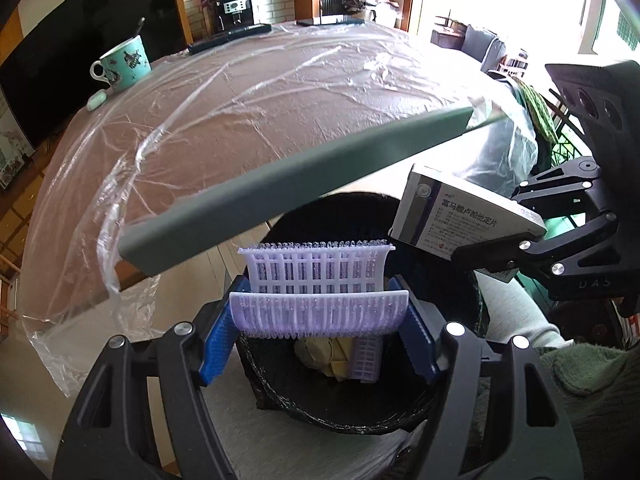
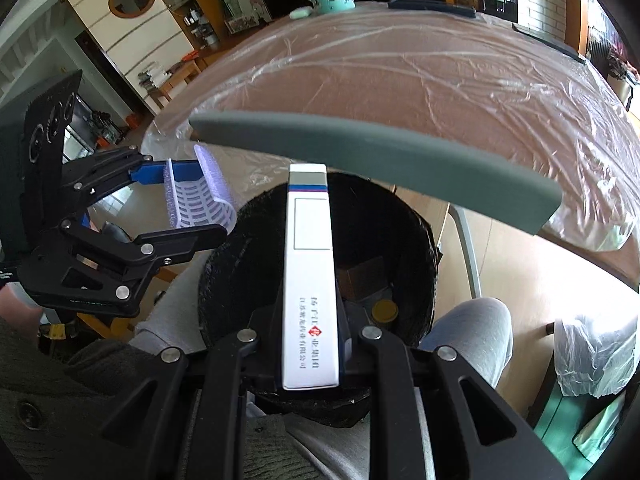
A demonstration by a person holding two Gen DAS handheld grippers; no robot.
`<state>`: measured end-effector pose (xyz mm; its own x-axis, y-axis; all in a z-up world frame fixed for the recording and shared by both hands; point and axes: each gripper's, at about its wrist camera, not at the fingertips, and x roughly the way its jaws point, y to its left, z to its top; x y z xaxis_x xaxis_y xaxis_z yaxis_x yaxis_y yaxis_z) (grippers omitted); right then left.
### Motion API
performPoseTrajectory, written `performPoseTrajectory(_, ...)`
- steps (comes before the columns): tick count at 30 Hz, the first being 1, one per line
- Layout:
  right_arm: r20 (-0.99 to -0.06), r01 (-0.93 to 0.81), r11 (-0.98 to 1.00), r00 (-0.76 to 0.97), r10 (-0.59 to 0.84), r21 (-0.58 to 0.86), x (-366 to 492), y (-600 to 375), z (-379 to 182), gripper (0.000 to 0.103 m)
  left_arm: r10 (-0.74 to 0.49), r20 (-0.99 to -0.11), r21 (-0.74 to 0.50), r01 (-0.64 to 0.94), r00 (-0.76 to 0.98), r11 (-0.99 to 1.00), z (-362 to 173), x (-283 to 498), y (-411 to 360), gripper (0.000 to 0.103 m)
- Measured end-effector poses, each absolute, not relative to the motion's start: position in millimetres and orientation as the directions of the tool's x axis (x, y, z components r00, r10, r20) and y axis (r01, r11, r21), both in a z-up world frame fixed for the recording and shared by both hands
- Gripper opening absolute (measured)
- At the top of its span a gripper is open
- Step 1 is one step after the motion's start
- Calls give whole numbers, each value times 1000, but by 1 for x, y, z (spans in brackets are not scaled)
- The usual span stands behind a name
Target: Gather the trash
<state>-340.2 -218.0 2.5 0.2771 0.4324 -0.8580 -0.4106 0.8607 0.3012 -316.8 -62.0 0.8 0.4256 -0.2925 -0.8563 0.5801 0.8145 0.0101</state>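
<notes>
Both grippers hang over the black-lined bin (image 1: 400,420) below the table's near edge, positioned for dropping: the left gripper (image 1: 318,328) part-open clamping a white plastic mesh piece (image 1: 320,312), the right gripper (image 2: 310,344) closed tight on a medicine box (image 2: 310,272).

The grey padded bar (image 2: 372,160) hides the far rim of the black-lined round trash bin (image 2: 224,264); small print on the white cardboard medicine box (image 2: 310,280) is unreadable.
</notes>
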Motion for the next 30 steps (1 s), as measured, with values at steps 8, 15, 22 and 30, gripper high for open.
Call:
performPoseTrajectory(8, -896, -404, 879, 244, 371, 254, -340, -212, -26, 18, -245, -885, 37, 585, 396, 811, -27, -316, -67, 71)
performPoseTrajectory(15, -912, -398, 881, 205, 356, 255, -339, -208, -46, 18, -213, -906, 47, 587, 365, 808, -50, -314, -70, 71)
performPoseTrajectory(22, -920, -366, 893, 186, 345, 261, -339, -215, -62, 52, -226, -910, 32, 605, 346, 796, -66, -312, -73, 92)
performPoseTrajectory(30, -855, -346, 897, 338, 394, 277, -329, -244, 10, 75, -381, -816, -77, 571, 435, 817, 25, -304, -43, 92)
